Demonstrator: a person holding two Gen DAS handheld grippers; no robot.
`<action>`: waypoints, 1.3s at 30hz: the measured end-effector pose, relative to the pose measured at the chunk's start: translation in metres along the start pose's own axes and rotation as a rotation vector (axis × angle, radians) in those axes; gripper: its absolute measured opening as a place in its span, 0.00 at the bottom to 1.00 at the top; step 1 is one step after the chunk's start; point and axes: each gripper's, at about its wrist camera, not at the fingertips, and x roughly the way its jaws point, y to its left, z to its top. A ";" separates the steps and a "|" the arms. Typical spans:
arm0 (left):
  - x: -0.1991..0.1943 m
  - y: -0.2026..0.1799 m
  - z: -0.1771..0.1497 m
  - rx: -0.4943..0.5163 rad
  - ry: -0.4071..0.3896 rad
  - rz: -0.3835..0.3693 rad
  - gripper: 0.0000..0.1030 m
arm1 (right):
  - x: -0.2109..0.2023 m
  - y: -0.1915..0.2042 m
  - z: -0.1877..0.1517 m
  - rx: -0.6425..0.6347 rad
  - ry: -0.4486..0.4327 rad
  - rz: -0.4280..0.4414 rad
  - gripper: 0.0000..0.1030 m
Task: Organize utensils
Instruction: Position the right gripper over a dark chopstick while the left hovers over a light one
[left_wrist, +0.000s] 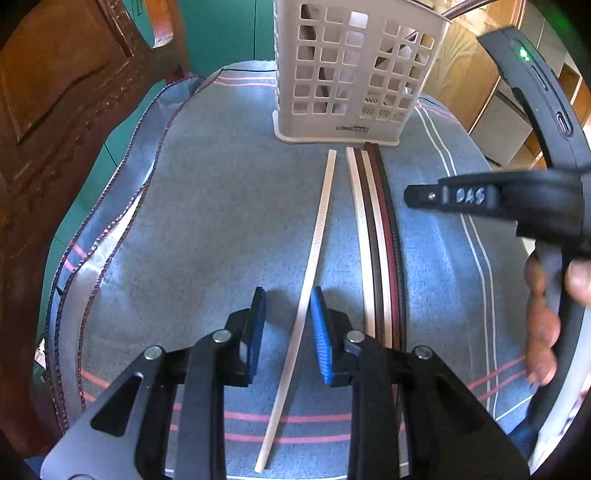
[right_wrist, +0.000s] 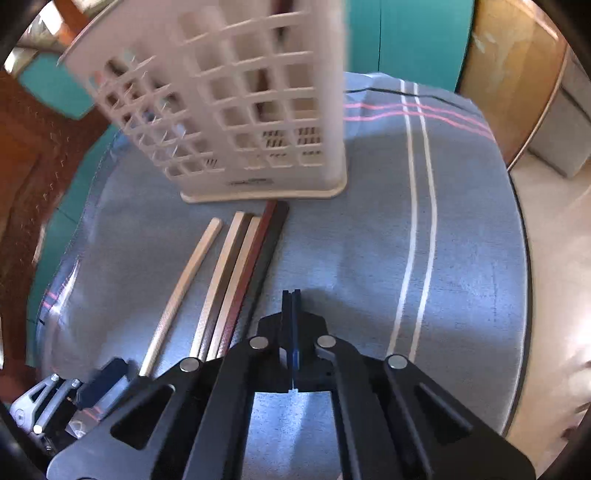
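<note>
In the left wrist view, the left gripper (left_wrist: 286, 325) is spread wide over the cloth-covered bench (left_wrist: 207, 221), its blue pads (left_wrist: 320, 332) on either side of a lone pale chopstick (left_wrist: 314, 266), apart from it; four more chopsticks (left_wrist: 373, 240), pale and dark, lie packed side by side just to its right, their far ends near the white slotted utensil holder (left_wrist: 354, 70). In the right wrist view, the right gripper (right_wrist: 291, 306) is pressed together on nothing, beside the bundled chopsticks (right_wrist: 240, 266), with the lone chopstick (right_wrist: 184, 284) further left and the holder (right_wrist: 236, 110) standing beyond.

Beige lattice utensil holder (left_wrist: 351, 70) upright at far side of cloth. Single pale chopstick (left_wrist: 314, 251) lies flat, apart from bundle of pale and dark chopsticks (left_wrist: 376, 243) lying side by side, far ends near holder base.
</note>
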 end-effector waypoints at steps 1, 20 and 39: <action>0.000 0.002 0.001 -0.001 0.001 -0.001 0.26 | -0.001 -0.004 0.001 0.009 0.005 -0.005 0.01; -0.010 -0.005 -0.013 0.010 -0.005 0.024 0.26 | 0.017 0.036 -0.004 -0.055 -0.041 -0.055 0.06; -0.011 -0.006 -0.015 0.013 -0.014 0.021 0.26 | 0.005 0.005 0.001 0.006 -0.013 0.070 0.19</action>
